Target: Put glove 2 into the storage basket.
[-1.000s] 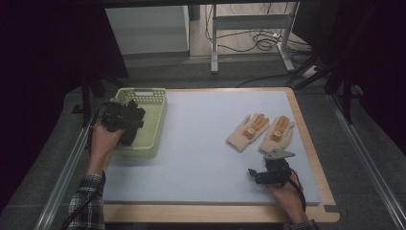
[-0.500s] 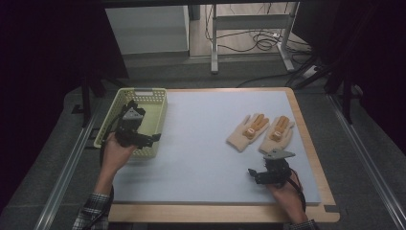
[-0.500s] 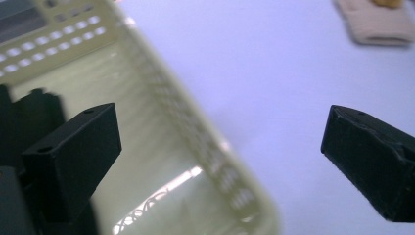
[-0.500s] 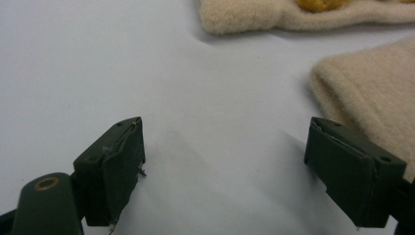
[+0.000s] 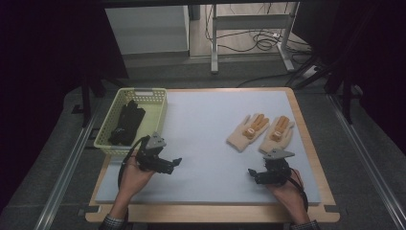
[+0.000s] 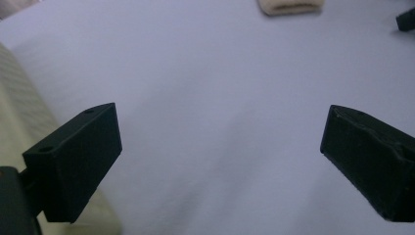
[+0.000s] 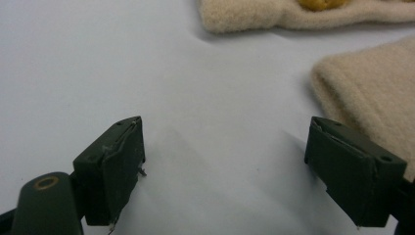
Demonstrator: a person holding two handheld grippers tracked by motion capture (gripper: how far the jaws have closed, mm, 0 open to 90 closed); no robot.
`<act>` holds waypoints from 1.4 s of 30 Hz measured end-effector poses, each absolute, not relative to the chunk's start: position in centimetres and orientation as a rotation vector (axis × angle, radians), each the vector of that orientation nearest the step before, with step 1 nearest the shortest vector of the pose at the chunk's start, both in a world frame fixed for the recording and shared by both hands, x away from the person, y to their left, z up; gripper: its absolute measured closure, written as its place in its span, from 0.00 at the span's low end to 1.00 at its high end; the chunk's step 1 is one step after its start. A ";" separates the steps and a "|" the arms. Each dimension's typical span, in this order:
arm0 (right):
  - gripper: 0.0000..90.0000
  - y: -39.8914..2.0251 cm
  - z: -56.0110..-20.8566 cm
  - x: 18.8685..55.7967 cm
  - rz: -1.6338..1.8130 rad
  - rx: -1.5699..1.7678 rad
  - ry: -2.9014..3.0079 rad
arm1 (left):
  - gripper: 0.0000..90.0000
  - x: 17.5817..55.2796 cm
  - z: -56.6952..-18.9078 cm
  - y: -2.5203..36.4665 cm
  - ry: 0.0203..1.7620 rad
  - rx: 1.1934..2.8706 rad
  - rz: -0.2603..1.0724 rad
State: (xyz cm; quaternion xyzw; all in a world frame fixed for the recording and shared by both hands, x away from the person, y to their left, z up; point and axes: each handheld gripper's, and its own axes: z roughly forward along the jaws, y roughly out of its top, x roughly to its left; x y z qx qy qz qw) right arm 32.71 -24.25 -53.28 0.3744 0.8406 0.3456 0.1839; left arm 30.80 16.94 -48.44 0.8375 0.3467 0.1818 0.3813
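Two tan gloves with orange patches, one (image 5: pixel 246 131) left of the other (image 5: pixel 277 134), lie side by side on the white mat at the right. A black glove (image 5: pixel 126 122) lies in the pale yellow basket (image 5: pixel 161 113) at the table's left. My left gripper (image 5: pixel 175 163) hovers over the mat just in front of the basket, jaws wide open with nothing between them (image 6: pixel 222 161). My right gripper (image 5: pixel 251 173) rests low near the front right, open and holding nothing (image 7: pixel 225 171), with a tan glove cuff (image 7: pixel 372 88) just beyond its right jaw.
The white mat (image 5: pixel 206 143) covers a wooden table with a raised rim (image 5: pixel 306 139). Metal rails run along both sides. Behind the table stand a white cabinet (image 5: pixel 146 28) and a metal frame with cables on the floor.
My left gripper has pulled back out of the basket toward the front, leaving the black glove lying inside. It now stands open over the mat. The right gripper has stayed put.
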 end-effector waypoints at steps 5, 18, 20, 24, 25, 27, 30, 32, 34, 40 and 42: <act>0.16 -24.2 -53.3 32.7 0.974 1.064 2.370 | 0.02 29.9 -51.2 15.2 0.871 2.177 0.429; 0.38 -24.7 -52.7 33.1 1.042 1.120 2.361 | 0.03 29.7 -55.0 15.8 0.982 2.177 0.376; 0.43 -24.5 -52.4 33.4 1.041 1.116 2.359 | 0.03 30.0 -55.1 15.9 1.000 2.179 0.348; 0.55 -23.9 -51.8 34.6 1.038 1.118 2.351 | 0.02 30.0 -55.1 15.9 1.000 2.177 0.350; 0.56 -23.7 -51.7 35.1 1.034 1.126 2.347 | 0.02 30.0 -55.1 15.9 1.000 2.177 0.350; 0.58 -23.2 -51.4 36.5 1.024 1.131 2.322 | 0.02 30.0 -55.1 15.9 1.000 2.177 0.350; 0.55 -22.9 -50.8 37.9 1.021 1.134 2.288 | 0.02 29.9 -55.1 15.9 1.000 2.176 0.351; 0.48 -22.7 -50.4 39.2 1.018 1.133 2.255 | 0.02 29.9 -55.1 15.9 0.999 2.177 0.351; 0.45 -22.6 -50.1 40.4 1.016 1.147 2.238 | 0.02 29.9 -55.1 15.9 0.999 2.176 0.351; 0.37 -21.9 -50.9 43.5 0.995 1.184 2.229 | 0.02 29.9 -55.1 15.9 0.998 2.176 0.351; 0.38 -21.5 -51.6 44.2 0.968 1.183 2.244 | 0.02 29.9 -55.1 15.9 0.998 2.176 0.352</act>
